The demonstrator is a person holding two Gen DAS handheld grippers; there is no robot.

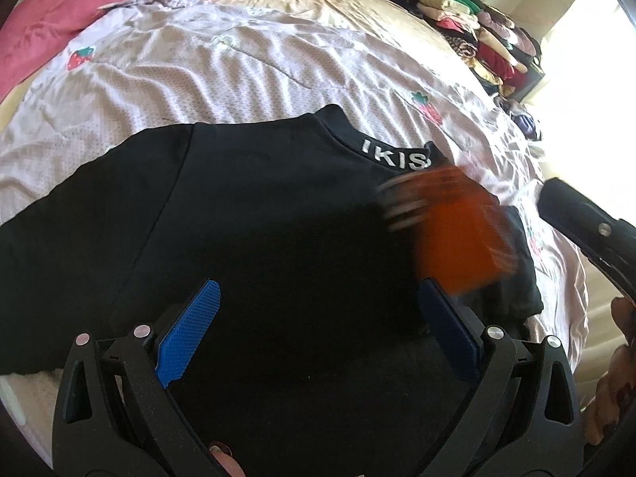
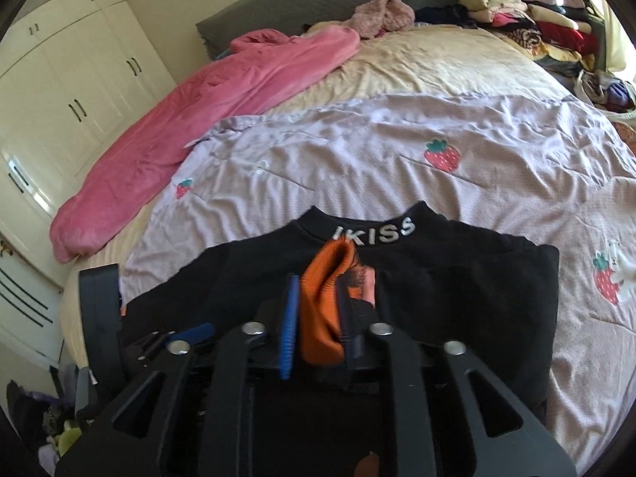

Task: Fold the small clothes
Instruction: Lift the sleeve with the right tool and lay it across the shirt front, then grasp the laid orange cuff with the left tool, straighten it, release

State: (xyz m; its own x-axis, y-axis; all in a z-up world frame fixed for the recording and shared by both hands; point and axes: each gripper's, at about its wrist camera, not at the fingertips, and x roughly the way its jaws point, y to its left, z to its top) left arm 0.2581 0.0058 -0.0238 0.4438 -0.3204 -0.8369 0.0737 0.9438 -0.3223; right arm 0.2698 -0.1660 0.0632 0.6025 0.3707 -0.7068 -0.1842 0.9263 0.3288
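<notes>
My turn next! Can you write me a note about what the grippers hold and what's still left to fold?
Left gripper: open, empty, over the black top.
Right gripper: shut on the orange cuff, carrying it across the top's middle.
The top lies flat on the strawberry quilt, IKISS collar away from you.
Done: probably the sleeve fold begun; the other sleeve is unclear.
Left: lay the cuff down, finish folding, add it to the folded pile.

We see the orange cuff (image 1: 449, 230) only as a motion smear just below the black shirt's collar lettering (image 1: 397, 155), whose last letter it covers. The black shirt (image 1: 258, 218) runs off the frame's left and bottom edges.
</notes>
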